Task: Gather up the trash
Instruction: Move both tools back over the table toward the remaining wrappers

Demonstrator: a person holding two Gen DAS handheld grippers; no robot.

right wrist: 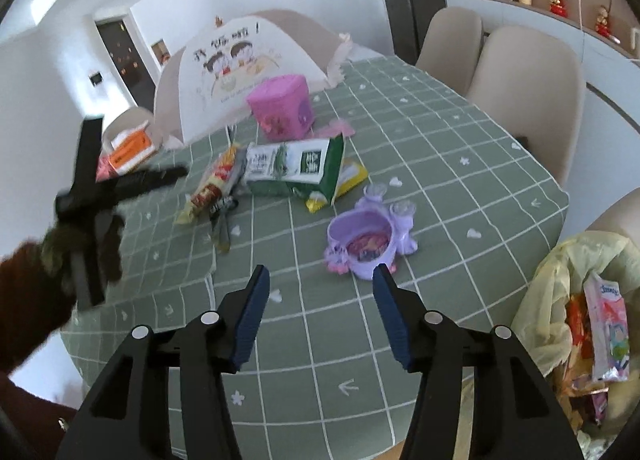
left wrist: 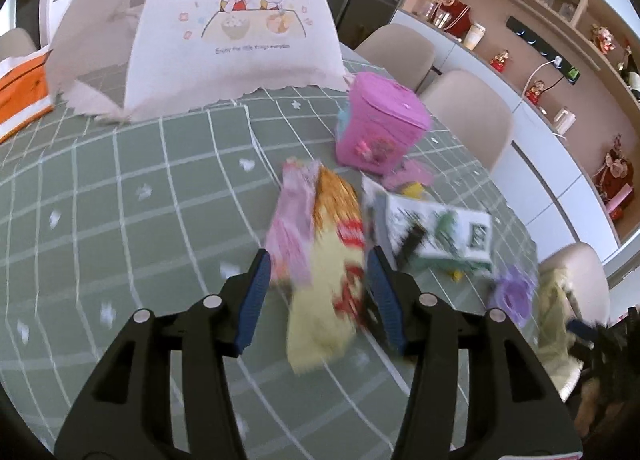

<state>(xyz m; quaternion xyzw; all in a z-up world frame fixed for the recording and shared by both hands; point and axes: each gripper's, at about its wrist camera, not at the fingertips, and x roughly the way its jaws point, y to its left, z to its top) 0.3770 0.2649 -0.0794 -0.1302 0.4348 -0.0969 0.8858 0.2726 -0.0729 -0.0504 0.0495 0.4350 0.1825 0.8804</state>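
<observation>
We see our left gripper [left wrist: 318, 260] over the green checked worktop [left wrist: 120, 188], its jaws roughly half open on either side of a yellow and red snack wrapper [left wrist: 332, 260]; blur keeps us from telling whether the pads press on it. Just beside that wrapper lies a white and green packet [left wrist: 440, 232], and beyond both, toward the middle of the worktop, stands a pink box [left wrist: 380, 124] in front of a white mesh food cover [left wrist: 224, 32]. Our right gripper [right wrist: 320, 274] hangs with its jaws wide and nothing between them, near the worktop's near edge, just short of a purple dish [right wrist: 366, 240]. Off the near right corner, a yellow bag [right wrist: 568, 300] holds wrappers.
</observation>
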